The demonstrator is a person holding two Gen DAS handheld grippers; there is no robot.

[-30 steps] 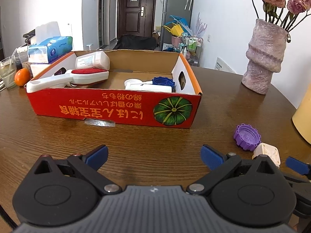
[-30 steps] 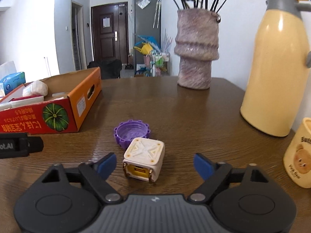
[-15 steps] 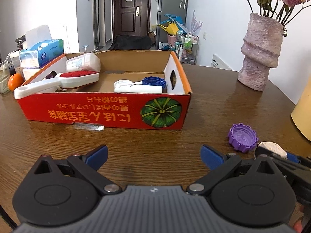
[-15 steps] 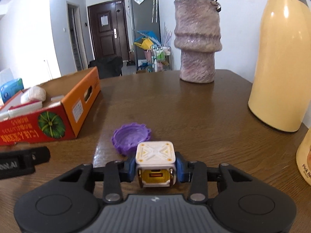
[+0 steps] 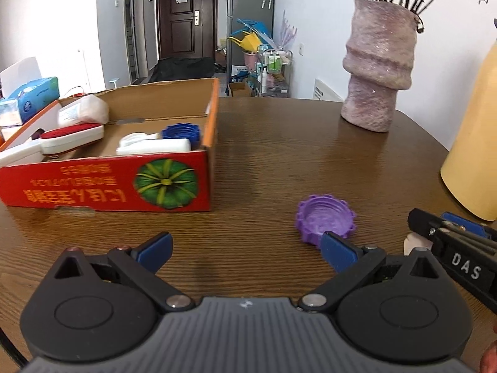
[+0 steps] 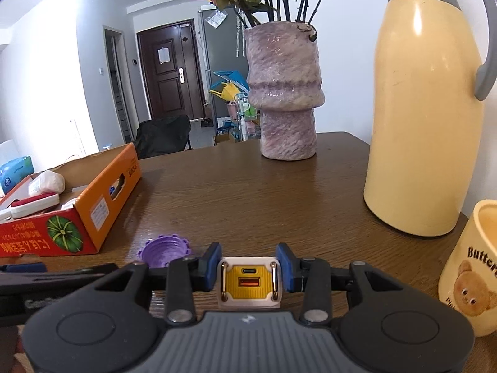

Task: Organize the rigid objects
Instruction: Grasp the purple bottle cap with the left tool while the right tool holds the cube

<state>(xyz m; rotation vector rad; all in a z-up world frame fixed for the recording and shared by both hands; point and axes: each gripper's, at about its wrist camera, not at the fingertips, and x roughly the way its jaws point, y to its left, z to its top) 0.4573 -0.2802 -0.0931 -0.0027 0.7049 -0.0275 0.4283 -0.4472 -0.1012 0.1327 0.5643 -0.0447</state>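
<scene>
Table (image 5: 279,155) bare beside box (image 5: 174,183); right tool (image 6: 248,267) clamps charger (image 6: 250,281).

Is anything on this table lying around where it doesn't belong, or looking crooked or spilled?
One thing: a purple cap lies loose on the table, open side up, outside the cardboard box that holds a similar blue cap. Nothing is spilled or visibly broken. The vase and thermos stand upright.

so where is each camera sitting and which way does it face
Left wrist: on the open left tongs, facing the red cardboard box and purple ridged cap; right tongs at the edge.
Right wrist: on the right tongs, shut on a white-and-yellow cube charger, facing the pink vase.
Shared: box, cap, vase.
</scene>
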